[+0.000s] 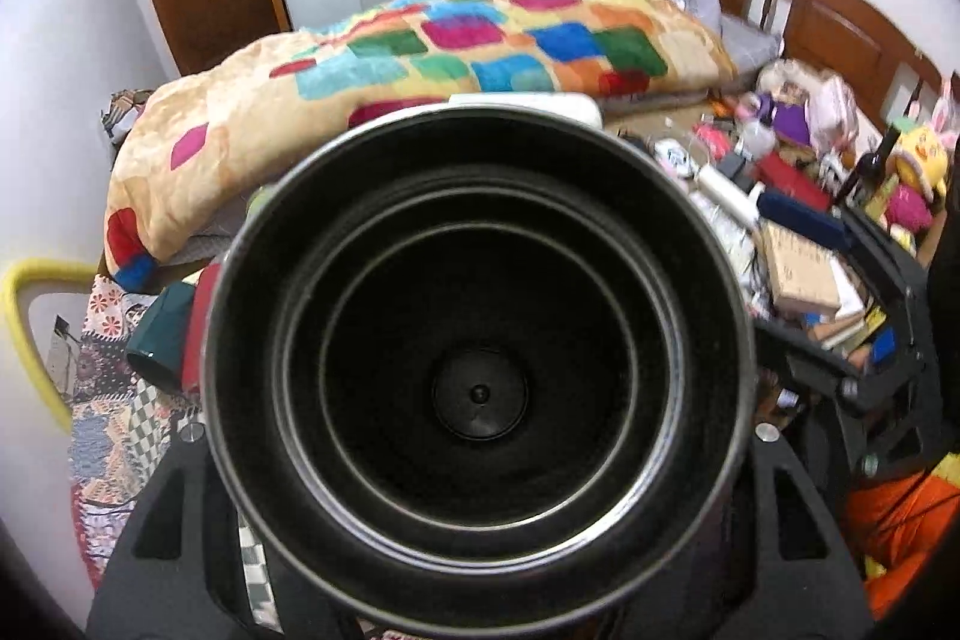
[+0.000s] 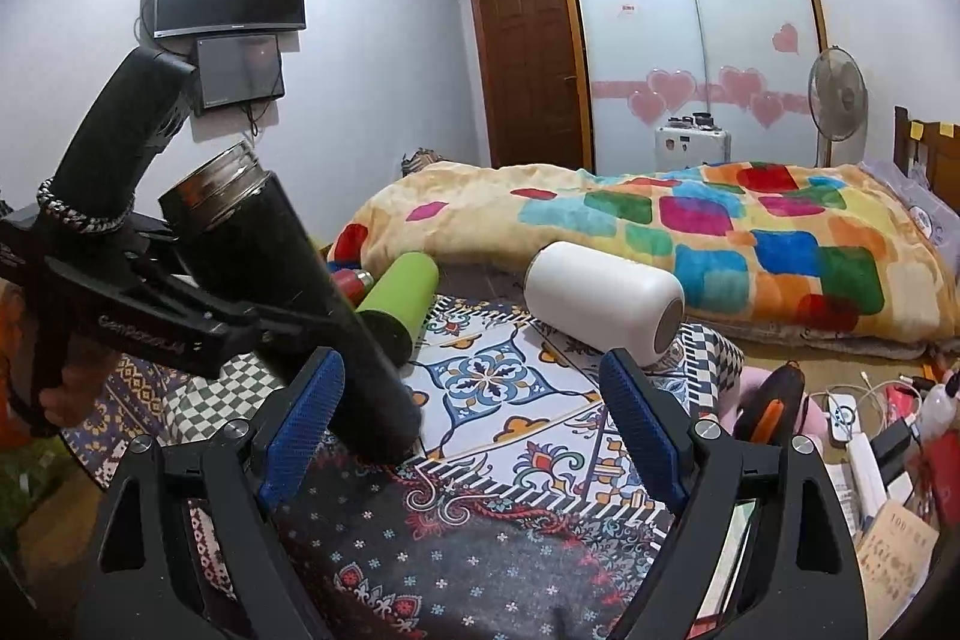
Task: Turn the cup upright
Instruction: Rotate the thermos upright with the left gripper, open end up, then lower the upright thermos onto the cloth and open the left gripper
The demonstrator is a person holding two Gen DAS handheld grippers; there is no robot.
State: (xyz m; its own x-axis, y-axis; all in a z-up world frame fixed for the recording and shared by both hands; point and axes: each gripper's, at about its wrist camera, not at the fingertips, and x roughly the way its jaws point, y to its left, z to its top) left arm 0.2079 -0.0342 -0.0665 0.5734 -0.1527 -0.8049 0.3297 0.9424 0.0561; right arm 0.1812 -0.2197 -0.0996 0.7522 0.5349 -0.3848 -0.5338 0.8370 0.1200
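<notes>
A tall black cup [image 2: 288, 280] with a steel threaded mouth is held tilted in my left gripper [image 2: 264, 325], its mouth up-left and its base down on the patterned cloth [image 2: 510, 430]. In the left wrist view the cup's open mouth [image 1: 480, 370] fills the frame, and the fingers are hidden behind it. My right gripper [image 2: 474, 430] is open and empty, its blue pads [image 2: 642, 424] just right of the cup's base. A white cup [image 2: 600, 298] and a green cup [image 2: 399, 298] lie on their sides farther back.
A bed with a colourful quilt [image 2: 690, 232] lies behind the cloth. A dark teal cup [image 1: 159, 334] lies at the left. Clutter of boxes, cables and toys [image 1: 798, 232] fills the right side. A black and orange tool [image 2: 771, 400] lies right of my right gripper.
</notes>
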